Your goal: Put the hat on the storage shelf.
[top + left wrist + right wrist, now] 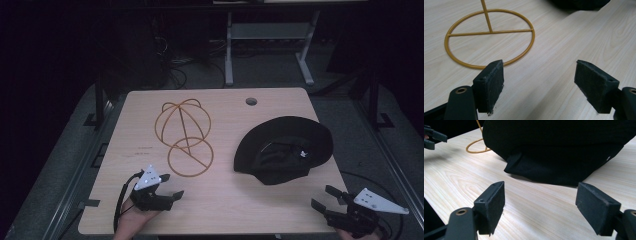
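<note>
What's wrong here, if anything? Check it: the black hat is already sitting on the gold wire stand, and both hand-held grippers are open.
The hat part is wrong. In the high view the black hat lies on the table, beside the gold wire stand, which is bare. Both the left hand-held gripper and right hand-held gripper are open.

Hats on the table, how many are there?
1. The black hat lies upside down on the right half of the table, beside the gold wire hat stand, ahead of the open right gripper.

Bare table (225,200) before hat (285,147)
</note>
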A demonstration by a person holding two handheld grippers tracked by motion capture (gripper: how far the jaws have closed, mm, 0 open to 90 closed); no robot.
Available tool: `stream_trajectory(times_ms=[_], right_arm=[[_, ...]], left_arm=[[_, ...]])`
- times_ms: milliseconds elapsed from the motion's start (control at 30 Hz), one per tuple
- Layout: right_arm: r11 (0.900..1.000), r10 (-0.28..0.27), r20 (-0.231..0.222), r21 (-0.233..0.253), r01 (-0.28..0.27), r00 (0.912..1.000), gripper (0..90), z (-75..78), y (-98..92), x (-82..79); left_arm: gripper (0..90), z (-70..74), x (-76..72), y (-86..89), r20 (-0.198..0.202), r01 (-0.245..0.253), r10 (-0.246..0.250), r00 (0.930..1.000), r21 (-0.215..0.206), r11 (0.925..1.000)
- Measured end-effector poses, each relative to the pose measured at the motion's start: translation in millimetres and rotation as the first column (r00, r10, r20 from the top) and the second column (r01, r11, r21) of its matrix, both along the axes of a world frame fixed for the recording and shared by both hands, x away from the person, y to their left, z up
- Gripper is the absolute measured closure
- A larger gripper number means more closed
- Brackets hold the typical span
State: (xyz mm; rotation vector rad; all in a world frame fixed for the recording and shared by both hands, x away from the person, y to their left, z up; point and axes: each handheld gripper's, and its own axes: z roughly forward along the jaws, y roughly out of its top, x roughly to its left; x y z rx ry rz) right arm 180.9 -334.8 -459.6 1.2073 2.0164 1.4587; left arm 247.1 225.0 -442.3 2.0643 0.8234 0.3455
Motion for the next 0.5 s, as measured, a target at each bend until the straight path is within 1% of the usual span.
stream_trajectory(times_ms=[100, 300, 500], right_arm=[[1.000, 0.000, -0.001, 0.002, 0.000, 1.0000, 22.7, -0.6, -0.4, 1.9], [1.000, -0.001, -0.002, 0.003, 0.001, 1.0000, 22.2, 0.1, -0.2, 2.5], [1.000, -0.005, 0.001, 0.007, 0.005, 1.0000, 22.1, 1.2, -1.1, 1.1]], left_arm=[[22.8, -1.2, 0.4, 1.7, -0.004, 0.000, 0.001, 1.0000, 0.008, 1.0000], [22.8, -1.4, -0.5, 0.4, -0.007, -0.001, 0.001, 1.0000, -0.005, 1.0000], [22.8, -0.9, -2.1, -5.0, -0.004, 0.027, -0.027, 0.9996, 0.006, 0.9996]])
